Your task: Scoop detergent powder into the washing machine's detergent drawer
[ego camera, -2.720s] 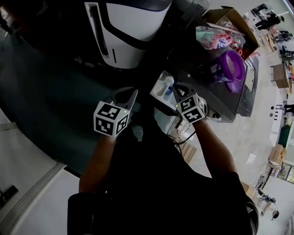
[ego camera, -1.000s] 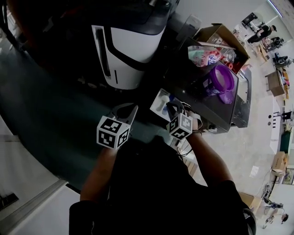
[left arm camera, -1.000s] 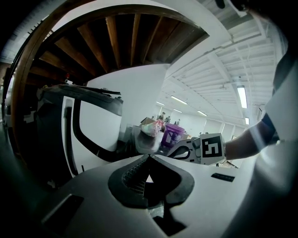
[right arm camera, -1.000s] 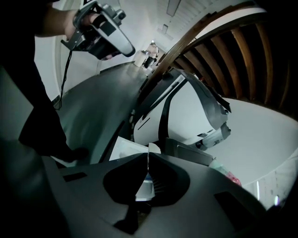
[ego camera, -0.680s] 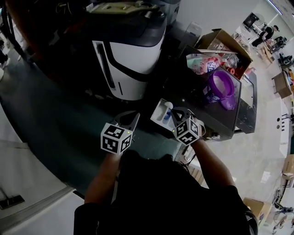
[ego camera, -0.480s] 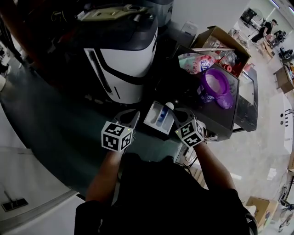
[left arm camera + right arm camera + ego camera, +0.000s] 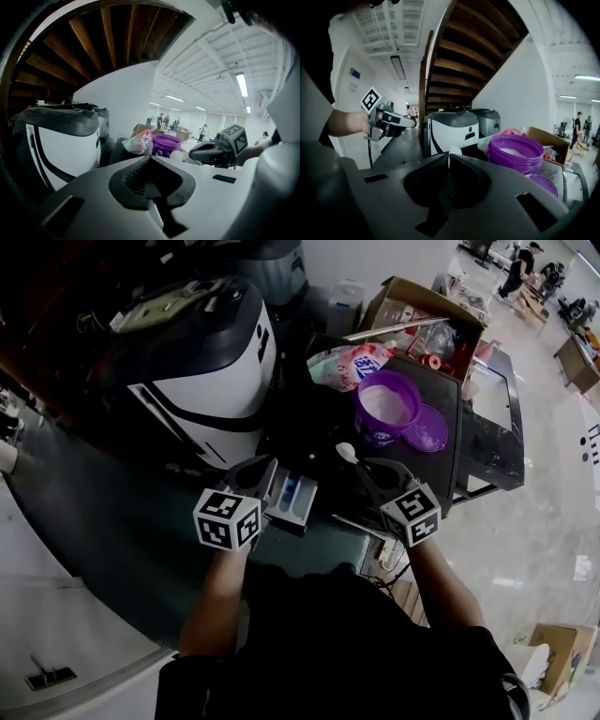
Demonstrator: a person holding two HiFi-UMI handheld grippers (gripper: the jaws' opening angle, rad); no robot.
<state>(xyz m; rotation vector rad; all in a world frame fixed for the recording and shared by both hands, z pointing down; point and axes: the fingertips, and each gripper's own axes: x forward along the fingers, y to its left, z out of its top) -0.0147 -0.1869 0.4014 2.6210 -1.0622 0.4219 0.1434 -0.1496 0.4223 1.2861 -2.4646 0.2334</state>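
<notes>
Bright workshop. A dark machine top (image 7: 480, 442) holds an open purple tub (image 7: 385, 407) of white powder. The right gripper (image 7: 362, 468) pinches a white scoop (image 7: 345, 452); the left gripper (image 7: 265, 471) has its jaws pressed together.

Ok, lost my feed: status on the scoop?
Left gripper shut, empty, by the drawer. Right gripper shut on scoop, between drawer and open tub. Path looks clear.

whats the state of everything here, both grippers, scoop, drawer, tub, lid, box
left gripper: shut, empty
right gripper: shut on scoop
scoop: held by its handle, load can't be told
drawer: pulled out
tub: open, white powder inside
lid: off, lying beside tub
box: flaps open
</notes>
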